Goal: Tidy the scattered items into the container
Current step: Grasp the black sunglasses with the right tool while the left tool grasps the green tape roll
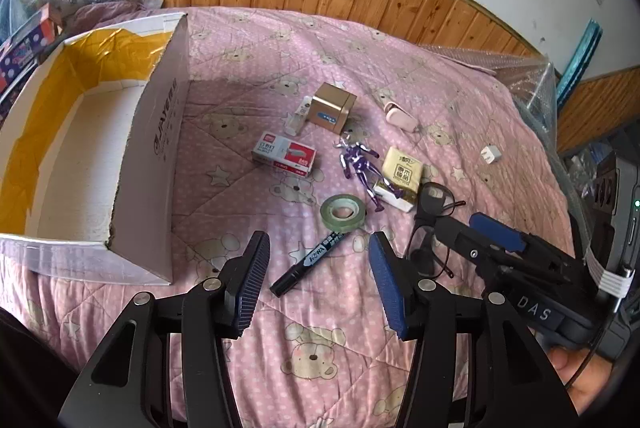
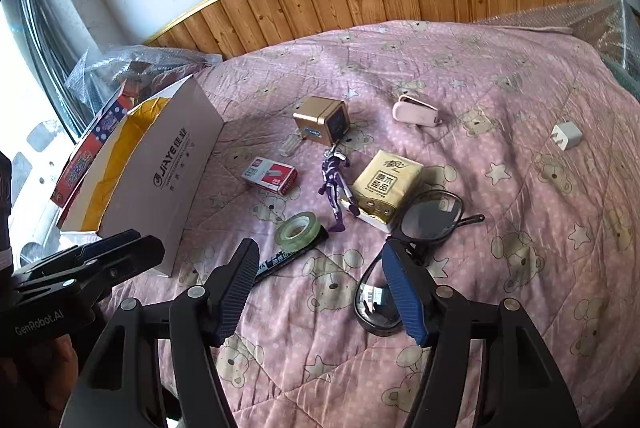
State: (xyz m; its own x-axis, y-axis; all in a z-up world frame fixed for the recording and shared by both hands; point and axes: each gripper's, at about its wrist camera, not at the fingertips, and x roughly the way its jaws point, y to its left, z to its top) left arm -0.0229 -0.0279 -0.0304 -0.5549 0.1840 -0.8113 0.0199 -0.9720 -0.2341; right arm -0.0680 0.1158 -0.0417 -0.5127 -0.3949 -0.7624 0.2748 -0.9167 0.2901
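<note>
Left wrist: white cardboard box [image 1: 160,156], yellow-lined, open-topped, on quilt [image 1: 320,340].

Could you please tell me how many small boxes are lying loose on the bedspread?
2: the red-and-white staple box left of the purple figure, and the gold cube box behind it. Others may be hidden.

Bright daylight enters from the left, blown out white at the right wrist view's left edge. The box [image 1: 160,132] casts a soft shadow rightward on the bed [image 1: 248,44]. Fisheye bends the edges, corners black
</note>
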